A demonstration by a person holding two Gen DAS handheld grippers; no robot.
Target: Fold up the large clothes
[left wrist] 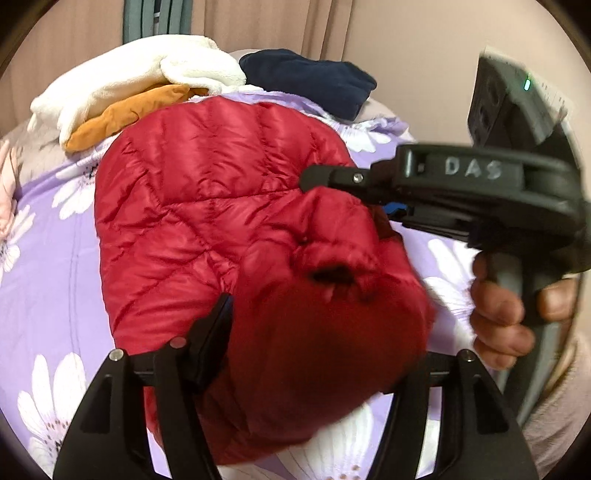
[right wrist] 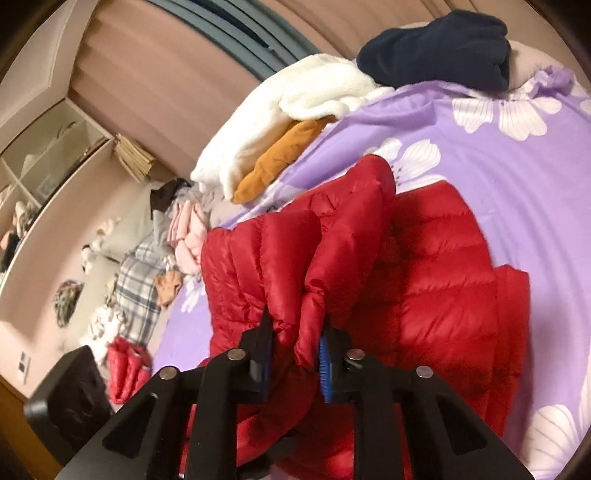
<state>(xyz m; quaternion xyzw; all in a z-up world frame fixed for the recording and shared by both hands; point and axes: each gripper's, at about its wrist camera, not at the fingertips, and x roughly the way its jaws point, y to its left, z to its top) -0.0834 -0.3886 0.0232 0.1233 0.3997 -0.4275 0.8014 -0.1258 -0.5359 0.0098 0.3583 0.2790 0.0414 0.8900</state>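
Red quilted puffer jacket (left wrist: 207, 206) lies on the bed, on a lilac bedsheet (left wrist: 44, 266) printed with white flowers. Fabric is shiny, stitched in puffed panels, heavily creased. In the left wrist view it fills the centre, with one bunched, blurred lump (left wrist: 332, 332) raised toward 6 o'clock.

Left claw (left wrist: 325, 343): jaws stand apart, with the red lump between them. The left finger (left wrist: 210, 332) lies against the fabric; the right finger is hidden behind it, so a pinch cannot be confirmed. Read as released.

Right claw (right wrist: 295, 354): clenched on a fold of the jacket (right wrist: 424, 277), blue pads (right wrist: 325, 369) pressing the fabric from both sides. The pinched fold rises in a ridge toward 12 o'clock. In the left wrist view this claw (left wrist: 314, 181) enters from 3 o'clock, its tip at the jacket's edge, with a hand (left wrist: 506, 314) on the grip.

Surroundings: at 11 o'clock of the jacket, a white fleece garment (left wrist: 147, 77) over a mustard garment (left wrist: 125, 118). At 1 o'clock, a navy garment (left wrist: 314, 85). Curtains (left wrist: 258, 26) behind. In the right wrist view, a pile of mixed clothes (right wrist: 147, 266) at 9 o'clock, beyond the bed edge.
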